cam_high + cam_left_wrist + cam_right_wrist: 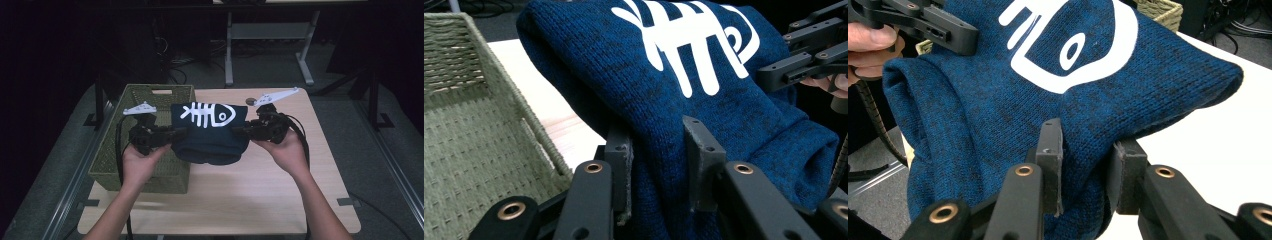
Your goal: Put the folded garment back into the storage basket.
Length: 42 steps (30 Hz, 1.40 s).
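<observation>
A folded dark blue knit sweater [210, 137], printed in white with a fish-skeleton motif [207, 115], is held above the table [280, 195] at the centre of the high view, between the two claws. The left claw [176, 134], at centre left of the high view, is clamped on the sweater's left edge; in the left gripper view the knit fabric [724, 100] is pinched between its two black jaws at the bottom of the frame. The right claw [241, 132], at centre right, is clamped on the sweater's right edge, and the right gripper view shows the fabric [998, 115] bunched between its jaws likewise. The cloth sags between the two grips, its lower fold hanging in a rounded roll. A green woven basket [112, 155] stands on the left part of the table, partly beneath the left hand [140, 165]; the part of its interior [469, 150] visible at the left of the left gripper view holds nothing. The right hand [287, 150] supports its claw over bare tabletop.
</observation>
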### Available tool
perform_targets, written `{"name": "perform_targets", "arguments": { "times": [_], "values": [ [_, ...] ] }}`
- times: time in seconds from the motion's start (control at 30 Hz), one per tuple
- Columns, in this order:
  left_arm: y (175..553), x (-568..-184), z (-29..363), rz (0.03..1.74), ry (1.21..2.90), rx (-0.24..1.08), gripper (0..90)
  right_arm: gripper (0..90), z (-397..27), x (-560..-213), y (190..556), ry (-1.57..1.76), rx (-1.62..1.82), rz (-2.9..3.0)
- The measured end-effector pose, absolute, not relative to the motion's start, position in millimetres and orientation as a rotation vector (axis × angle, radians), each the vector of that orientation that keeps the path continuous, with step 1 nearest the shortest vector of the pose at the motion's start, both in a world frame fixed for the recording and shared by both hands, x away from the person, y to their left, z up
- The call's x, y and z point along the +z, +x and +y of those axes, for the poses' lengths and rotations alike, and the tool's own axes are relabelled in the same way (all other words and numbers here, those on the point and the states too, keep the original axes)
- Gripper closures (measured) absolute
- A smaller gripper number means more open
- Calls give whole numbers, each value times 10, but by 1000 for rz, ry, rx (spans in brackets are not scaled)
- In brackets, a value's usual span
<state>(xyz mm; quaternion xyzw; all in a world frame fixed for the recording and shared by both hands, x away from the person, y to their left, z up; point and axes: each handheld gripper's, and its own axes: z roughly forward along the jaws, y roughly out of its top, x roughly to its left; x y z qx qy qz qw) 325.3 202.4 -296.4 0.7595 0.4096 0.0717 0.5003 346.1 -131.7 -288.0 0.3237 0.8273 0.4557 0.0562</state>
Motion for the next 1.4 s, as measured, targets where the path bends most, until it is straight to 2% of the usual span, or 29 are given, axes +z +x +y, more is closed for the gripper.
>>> {"name": "perform_targets", "arguments": {
  "times": [0.63, 1.4],
  "values": [
    [3205, -2933, 2374, 1014, 1828, 199, 677, 711, -975, -2809, 3565, 919, 1394, 2556],
    [3243, -2990, 3025, 1146, 1779, 241, 670, 710, -259, -2868, 3786, 887, 1425, 2588]
  ]
}}
